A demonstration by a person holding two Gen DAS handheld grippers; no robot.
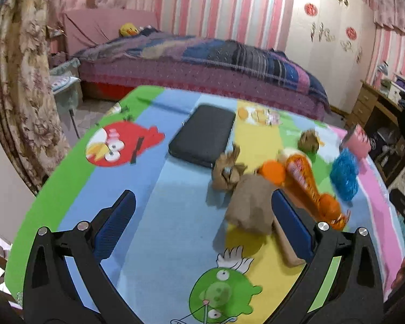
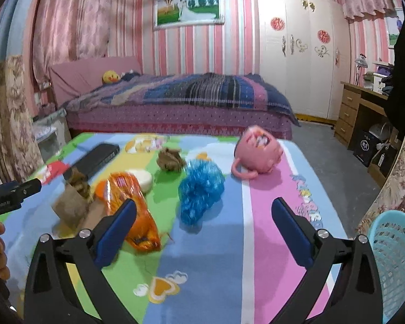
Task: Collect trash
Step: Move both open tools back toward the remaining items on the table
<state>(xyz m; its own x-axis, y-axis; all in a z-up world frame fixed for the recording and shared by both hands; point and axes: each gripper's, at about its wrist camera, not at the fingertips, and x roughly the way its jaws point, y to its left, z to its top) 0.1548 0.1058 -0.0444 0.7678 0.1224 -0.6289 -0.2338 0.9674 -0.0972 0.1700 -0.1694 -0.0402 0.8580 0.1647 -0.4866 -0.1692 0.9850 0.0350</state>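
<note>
On a cartoon-print table lie crumpled brown paper (image 1: 249, 202) (image 2: 73, 202), an orange snack wrapper (image 1: 307, 186) (image 2: 132, 210), a crumpled blue plastic bag (image 1: 344, 174) (image 2: 199, 189) and a small brown paper ball (image 1: 307, 140) (image 2: 170, 159). My left gripper (image 1: 202, 210) is open and empty, with the brown paper by its right finger. My right gripper (image 2: 203, 216) is open and empty, with the blue bag just ahead between its fingers.
A black case (image 1: 202, 135) (image 2: 94, 159), a pink mug on its side (image 2: 256, 152) (image 1: 356, 141) and a white round object (image 2: 144, 179) also lie on the table. A light blue mesh basket (image 2: 397, 259) stands off the table's right edge. A bed stands behind.
</note>
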